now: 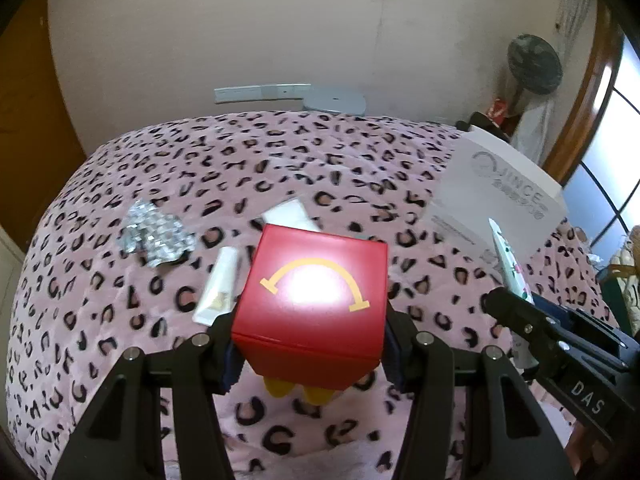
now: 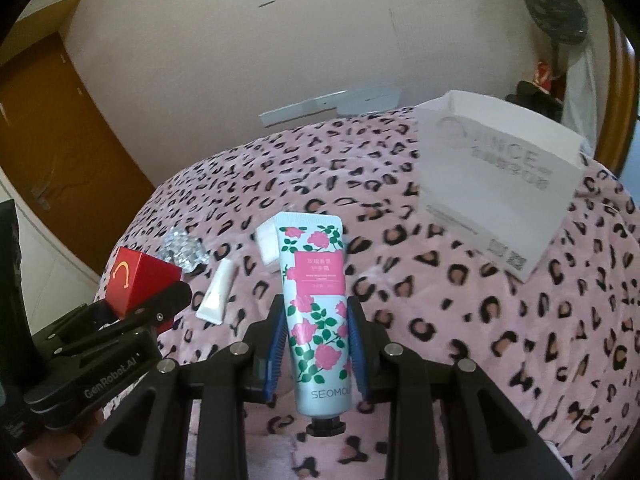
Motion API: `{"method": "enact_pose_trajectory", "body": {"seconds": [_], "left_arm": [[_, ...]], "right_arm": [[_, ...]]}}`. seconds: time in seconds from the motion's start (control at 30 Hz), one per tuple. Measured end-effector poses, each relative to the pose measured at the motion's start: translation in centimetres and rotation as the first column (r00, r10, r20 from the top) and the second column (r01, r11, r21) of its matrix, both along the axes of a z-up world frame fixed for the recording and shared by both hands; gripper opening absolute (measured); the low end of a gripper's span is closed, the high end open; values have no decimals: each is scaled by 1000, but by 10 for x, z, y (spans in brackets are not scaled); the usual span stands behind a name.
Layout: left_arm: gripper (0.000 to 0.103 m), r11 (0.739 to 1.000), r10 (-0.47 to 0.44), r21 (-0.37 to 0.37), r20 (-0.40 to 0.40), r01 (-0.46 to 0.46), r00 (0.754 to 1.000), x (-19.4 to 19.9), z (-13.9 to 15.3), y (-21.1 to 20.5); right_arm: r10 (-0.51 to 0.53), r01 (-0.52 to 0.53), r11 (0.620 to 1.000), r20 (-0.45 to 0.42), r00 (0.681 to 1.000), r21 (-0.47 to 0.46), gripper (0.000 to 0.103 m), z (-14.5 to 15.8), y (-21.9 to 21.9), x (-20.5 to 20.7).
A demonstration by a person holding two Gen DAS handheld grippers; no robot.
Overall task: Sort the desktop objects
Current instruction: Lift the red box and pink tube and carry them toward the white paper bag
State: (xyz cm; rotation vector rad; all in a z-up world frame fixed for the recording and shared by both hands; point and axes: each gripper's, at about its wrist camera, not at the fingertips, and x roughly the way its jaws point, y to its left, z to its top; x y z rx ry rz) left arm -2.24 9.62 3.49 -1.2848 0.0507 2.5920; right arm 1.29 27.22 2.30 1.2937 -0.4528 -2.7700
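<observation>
Foil wrapper: crumpled, lying on the pink leopard-print blanket, far left of the loose things.
Small white tube: flat on the blanket, just left of the red box.
Left gripper: jaws partly open and clamped on the sides of the red box, which is lifted clear of the blanket; something yellow shows under it.
White pad: on the blanket behind the box, half hidden by it.
Right gripper: jaws nearly closed, blue pads pinching the rose-print hand-cream tube mid-body, cap end toward the camera.
White paper bag: stands open at the far right, probably where the things are sorted to.
Risk, box: it is gripped low and leans forward; a quick swing could tip it out.
Risk, tube: soft and smooth, so it may slide through the pads or squeeze.
Risk, bag: light and unsupported on soft cloth; a dropped box could knock it over.
Risk, arms: both head toward one opening and could collide.
Left view only: the box's top with its arch mark.
Right view only: the tube's printed face and the bag's full front.
</observation>
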Motion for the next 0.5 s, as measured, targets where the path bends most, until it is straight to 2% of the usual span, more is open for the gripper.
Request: {"method": "enact_pose_trajectory", "body": {"seconds": [0.5], "left_arm": [[55, 988, -154, -1, 2, 154, 988, -11, 3, 68]], "right_arm": [[-126, 127, 992, -10, 992, 22, 29, 8, 55, 13]]}}
